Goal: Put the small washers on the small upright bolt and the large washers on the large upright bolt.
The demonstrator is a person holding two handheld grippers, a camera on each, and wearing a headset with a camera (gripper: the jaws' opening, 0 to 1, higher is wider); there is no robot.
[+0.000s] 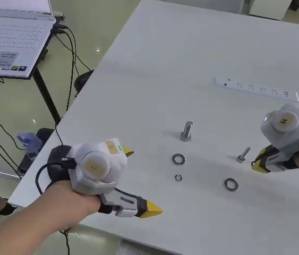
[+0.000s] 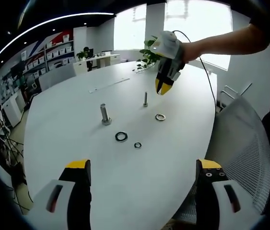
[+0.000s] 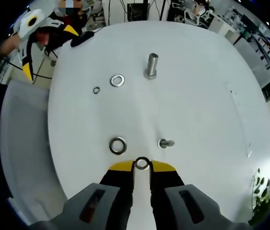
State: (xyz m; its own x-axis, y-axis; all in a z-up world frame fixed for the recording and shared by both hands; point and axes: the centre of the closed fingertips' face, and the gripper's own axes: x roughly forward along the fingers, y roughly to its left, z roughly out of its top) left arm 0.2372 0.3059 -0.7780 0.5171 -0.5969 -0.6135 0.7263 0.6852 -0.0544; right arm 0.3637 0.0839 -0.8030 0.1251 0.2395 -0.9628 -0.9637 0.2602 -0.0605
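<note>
Right claw point(image 3: 142, 167), washer point(image 3: 137, 164) between tips

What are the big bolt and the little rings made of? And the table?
The big bolt and the washers look like metal, likely steel: grey and a bit shiny. The table has a smooth matt white top, perhaps laminate; I can't tell for sure.

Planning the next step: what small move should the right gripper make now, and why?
Probably ease the right gripper forward over the small upright steel bolt: its jaws pinch a small silver washer, and that bolt stands bare just ahead.
</note>
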